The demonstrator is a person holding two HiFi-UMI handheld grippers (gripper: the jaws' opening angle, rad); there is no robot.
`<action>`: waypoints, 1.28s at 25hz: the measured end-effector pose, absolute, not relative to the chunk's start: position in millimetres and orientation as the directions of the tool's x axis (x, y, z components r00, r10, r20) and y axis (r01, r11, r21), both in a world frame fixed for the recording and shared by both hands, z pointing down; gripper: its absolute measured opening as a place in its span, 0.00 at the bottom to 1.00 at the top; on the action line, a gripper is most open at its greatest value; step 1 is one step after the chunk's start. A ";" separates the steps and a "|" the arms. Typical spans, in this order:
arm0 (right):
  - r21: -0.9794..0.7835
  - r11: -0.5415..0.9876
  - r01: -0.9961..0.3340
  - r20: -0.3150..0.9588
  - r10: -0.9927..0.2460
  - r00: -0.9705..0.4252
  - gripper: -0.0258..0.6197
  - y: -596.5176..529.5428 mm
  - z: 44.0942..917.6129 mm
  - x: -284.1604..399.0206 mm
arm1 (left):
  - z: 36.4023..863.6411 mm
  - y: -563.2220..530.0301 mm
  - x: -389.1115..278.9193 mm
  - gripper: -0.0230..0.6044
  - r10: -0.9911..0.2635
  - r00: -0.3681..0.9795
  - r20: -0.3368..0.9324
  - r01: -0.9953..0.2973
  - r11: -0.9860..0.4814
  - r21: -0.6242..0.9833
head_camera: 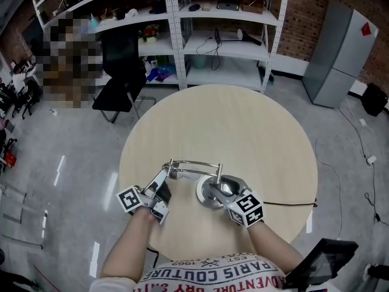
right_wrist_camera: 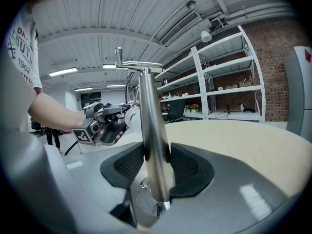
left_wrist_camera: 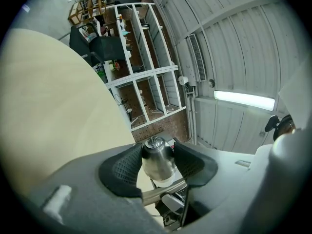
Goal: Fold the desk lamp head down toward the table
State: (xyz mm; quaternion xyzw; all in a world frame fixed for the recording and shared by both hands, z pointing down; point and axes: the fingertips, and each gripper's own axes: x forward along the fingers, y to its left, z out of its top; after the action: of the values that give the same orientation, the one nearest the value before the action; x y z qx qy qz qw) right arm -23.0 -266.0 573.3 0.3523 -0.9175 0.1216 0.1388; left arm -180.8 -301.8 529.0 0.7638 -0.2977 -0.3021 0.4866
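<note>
A chrome desk lamp stands near the front edge of the round table. Its round base carries an upright post, and a thin arm runs left from the top. The lamp head hangs at the arm's left end, and my left gripper is shut on it, pads pressing both sides. In the head view the left gripper sits left of the base. My right gripper is shut on the post just above the base, and in the head view the right gripper is over the base.
The lamp's black cable runs right across the table to its edge. A black chair and white shelves stand beyond the table, a grey cabinet at far right. A dark tablet-like object lies at lower right.
</note>
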 end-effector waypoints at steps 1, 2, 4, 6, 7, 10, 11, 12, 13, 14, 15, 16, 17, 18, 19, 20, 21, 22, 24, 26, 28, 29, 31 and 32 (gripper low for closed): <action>-0.125 0.722 -0.680 0.340 -0.613 -0.714 0.30 -266.2 573.8 -22.8 | 531.1 -301.9 -179.8 0.36 -0.750 0.639 -0.173 -0.154 -0.345 0.926; -0.125 0.723 -0.680 0.339 -0.613 -0.714 0.30 -266.3 574.3 -22.6 | 533.0 -301.9 -178.6 0.36 -0.751 0.637 -0.176 -0.146 -0.341 0.929; -0.126 0.723 -0.679 0.337 -0.613 -0.715 0.30 -265.5 575.4 -22.7 | 536.7 -300.7 -176.6 0.36 -0.755 0.630 -0.183 -0.127 -0.332 0.935; -0.128 0.723 -0.679 0.337 -0.612 -0.716 0.30 -264.0 575.1 -23.9 | 540.2 -299.0 -176.8 0.36 -0.759 0.624 -0.184 -0.116 -0.323 0.939; -0.128 0.723 -0.679 0.338 -0.611 -0.716 0.30 -263.7 574.5 -24.7 | 541.4 -298.7 -177.4 0.36 -0.761 0.622 -0.185 -0.112 -0.320 0.941; -0.128 0.723 -0.679 0.335 -0.613 -0.715 0.30 -263.9 572.7 -25.7 | 544.2 -298.1 -176.9 0.36 -0.767 0.613 -0.190 -0.093 -0.309 0.946; -0.128 0.723 -0.679 0.335 -0.613 -0.715 0.30 -263.7 572.7 -25.6 | 545.8 -297.5 -176.3 0.36 -0.770 0.609 -0.193 -0.085 -0.305 0.949; -0.128 0.723 -0.679 0.334 -0.613 -0.716 0.30 -263.5 573.5 -25.4 | 548.3 -297.0 -175.7 0.36 -0.772 0.605 -0.194 -0.079 -0.300 0.951; -0.128 0.724 -0.678 0.334 -0.612 -0.717 0.30 -263.4 574.7 -25.4 | 551.2 -296.6 -175.1 0.36 -0.775 0.601 -0.195 -0.073 -0.296 0.952; -0.129 0.726 -0.676 0.334 -0.610 -0.719 0.30 -263.4 575.9 -25.5 | 553.9 -296.3 -174.3 0.36 -0.776 0.599 -0.196 -0.067 -0.293 0.954; -0.129 0.727 -0.674 0.333 -0.609 -0.720 0.30 -263.4 576.7 -25.7 | 555.9 -296.2 -173.5 0.36 -0.777 0.598 -0.198 -0.061 -0.290 0.955; -0.129 0.728 -0.673 0.333 -0.607 -0.721 0.30 -263.4 576.8 -25.8 | 557.0 -296.0 -172.6 0.36 -0.777 0.597 -0.200 -0.054 -0.287 0.956; -0.129 0.729 -0.672 0.333 -0.607 -0.722 0.30 -263.3 576.2 -26.0 | 557.6 -295.8 -172.0 0.36 -0.778 0.595 -0.201 -0.048 -0.284 0.958; -0.129 0.729 -0.672 0.333 -0.607 -0.722 0.30 -263.1 575.6 -26.1 | 558.3 -295.4 -171.5 0.36 -0.780 0.592 -0.202 -0.043 -0.280 0.959; -0.129 0.729 -0.672 0.333 -0.606 -0.722 0.30 -262.8 575.3 -26.0 | 559.6 -294.9 -171.1 0.36 -0.783 0.589 -0.200 -0.040 -0.276 0.960; -0.129 0.730 -0.672 0.333 -0.606 -0.722 0.30 -262.6 575.4 -25.8 | 561.7 -294.4 -170.4 0.36 -0.784 0.588 -0.199 -0.037 -0.271 0.962; -0.129 0.730 -0.671 0.333 -0.606 -0.723 0.30 -262.5 575.8 -25.7 | 564.1 -293.9 -169.6 0.36 -0.785 0.588 -0.196 -0.034 -0.266 0.963; -0.130 0.730 -0.671 0.333 -0.605 -0.723 0.30 -262.5 576.3 -25.8 | 566.4 -293.6 -168.6 0.36 -0.784 0.589 -0.194 -0.031 -0.262 0.965; -0.130 0.731 -0.670 0.334 -0.604 -0.724 0.30 -262.2 576.7 -26.2 | 570.6 -292.4 -166.7 0.35 -0.782 0.594 -0.187 -0.028 -0.252 0.967; -0.131 0.733 -0.668 0.335 -0.602 -0.725 0.30 -261.2 577.3 -26.5 | 573.3 -290.7 -165.0 0.35 -0.781 0.597 -0.182 -0.026 -0.246 0.969; -0.132 0.734 -0.666 0.335 -0.600 -0.727 0.30 -260.7 577.7 -26.4 | 575.6 -289.5 -163.8 0.35 -0.783 0.595 -0.180 -0.024 -0.240 0.970; -0.133 0.734 -0.666 0.335 -0.599 -0.727 0.30 -260.8 577.6 -26.1 | 576.6 -289.2 -163.2 0.35 -0.784 0.594 -0.178 -0.023 -0.238 0.971; -0.135 0.734 -0.665 0.334 -0.599 -0.728 0.30 -261.2 577.0 -25.3 | 577.2 -289.4 -161.9 0.35 -0.787 0.591 -0.177 -0.020 -0.233 0.972; -0.136 0.734 -0.665 0.334 -0.598 -0.729 0.30 -261.5 576.6 -25.2 | 577.0 -289.7 -161.4 0.35 -0.789 0.589 -0.177 -0.017 -0.231 0.973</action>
State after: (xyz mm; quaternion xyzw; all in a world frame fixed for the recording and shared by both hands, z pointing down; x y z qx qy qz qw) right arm -25.2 -261.5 576.6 0.3428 -0.9214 0.1239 0.1350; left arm -161.4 -289.7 577.0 0.7016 -0.2871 -0.3512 0.5496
